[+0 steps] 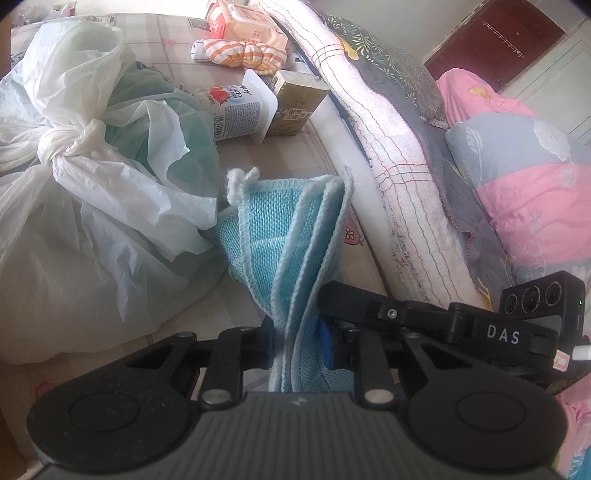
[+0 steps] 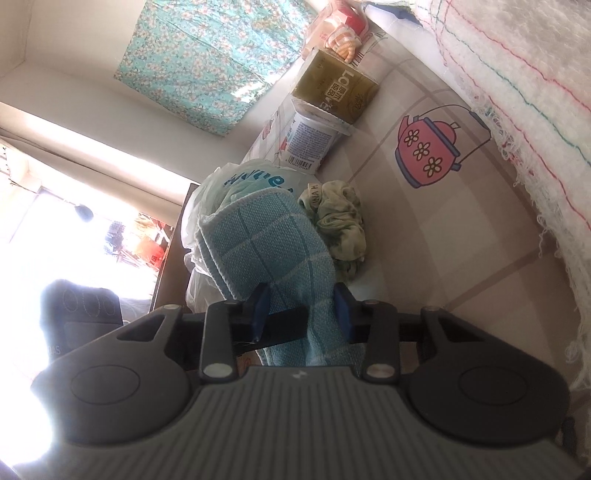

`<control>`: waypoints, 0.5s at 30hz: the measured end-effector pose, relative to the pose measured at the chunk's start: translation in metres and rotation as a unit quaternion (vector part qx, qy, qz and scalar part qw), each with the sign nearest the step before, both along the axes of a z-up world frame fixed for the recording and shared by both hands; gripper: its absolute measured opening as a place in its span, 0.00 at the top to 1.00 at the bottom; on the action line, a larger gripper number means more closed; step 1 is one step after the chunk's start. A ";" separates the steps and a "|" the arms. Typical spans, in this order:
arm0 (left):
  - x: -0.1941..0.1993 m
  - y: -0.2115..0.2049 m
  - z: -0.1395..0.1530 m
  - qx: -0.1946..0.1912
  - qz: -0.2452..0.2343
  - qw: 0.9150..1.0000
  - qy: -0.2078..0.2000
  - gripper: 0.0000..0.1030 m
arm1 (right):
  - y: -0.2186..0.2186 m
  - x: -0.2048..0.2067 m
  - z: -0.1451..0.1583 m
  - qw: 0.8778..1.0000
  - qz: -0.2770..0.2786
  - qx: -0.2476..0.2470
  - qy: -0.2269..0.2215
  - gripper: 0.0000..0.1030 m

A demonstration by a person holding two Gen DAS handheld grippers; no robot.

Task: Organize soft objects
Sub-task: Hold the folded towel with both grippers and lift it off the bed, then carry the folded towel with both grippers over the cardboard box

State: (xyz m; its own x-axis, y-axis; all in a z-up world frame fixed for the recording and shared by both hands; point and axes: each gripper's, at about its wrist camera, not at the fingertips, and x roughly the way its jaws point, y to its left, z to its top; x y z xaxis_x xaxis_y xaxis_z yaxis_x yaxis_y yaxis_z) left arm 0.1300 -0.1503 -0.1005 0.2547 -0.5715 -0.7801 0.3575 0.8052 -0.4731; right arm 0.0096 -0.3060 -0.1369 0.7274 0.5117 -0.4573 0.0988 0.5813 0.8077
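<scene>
A light blue knitted cloth [image 1: 295, 236] is folded into several layers and stands up between my left gripper's [image 1: 301, 345] blue pads, which are shut on it. The right gripper's black body [image 1: 424, 317] reaches in beside it from the right. In the right wrist view the same blue cloth [image 2: 269, 247] bulges over my right gripper [image 2: 301, 310], whose pads are shut on its lower part. A crumpled green cloth [image 2: 341, 221] lies just behind it on the checked table cover [image 2: 443, 229]. An orange striped cloth [image 1: 240, 53] lies at the far end.
A knotted white plastic bag [image 1: 85, 177] fills the left. A yogurt cup [image 1: 240, 110] and a gold carton [image 1: 297, 107] lie further back, with a pink packet [image 1: 247, 22] beyond. A white towel [image 1: 388, 158] and pink bedding [image 1: 524, 184] run along the right.
</scene>
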 end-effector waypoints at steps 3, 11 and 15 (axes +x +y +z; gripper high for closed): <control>-0.007 0.000 0.014 -0.008 -0.005 1.000 -0.012 0.78 | 0.001 -0.006 0.011 1.000 -0.002 -0.001 -0.009 0.65; -0.011 -0.001 0.063 -0.026 -0.015 0.997 -0.072 0.79 | -0.001 -0.010 0.059 0.999 -0.010 -0.006 -0.051 0.65; -0.008 0.005 0.087 -0.040 -0.003 0.994 -0.098 0.79 | 0.002 -0.002 0.087 0.997 -0.010 -0.016 -0.074 0.65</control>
State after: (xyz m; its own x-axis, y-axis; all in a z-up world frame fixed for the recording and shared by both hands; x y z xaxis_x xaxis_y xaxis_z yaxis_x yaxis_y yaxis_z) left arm 0.1220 -0.1451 -0.0138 0.3939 -0.6326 -0.6669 0.4547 0.7646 -0.4567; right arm 0.0076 -0.3039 -0.0501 0.7976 0.4832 -0.3609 -0.0076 0.6064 0.7951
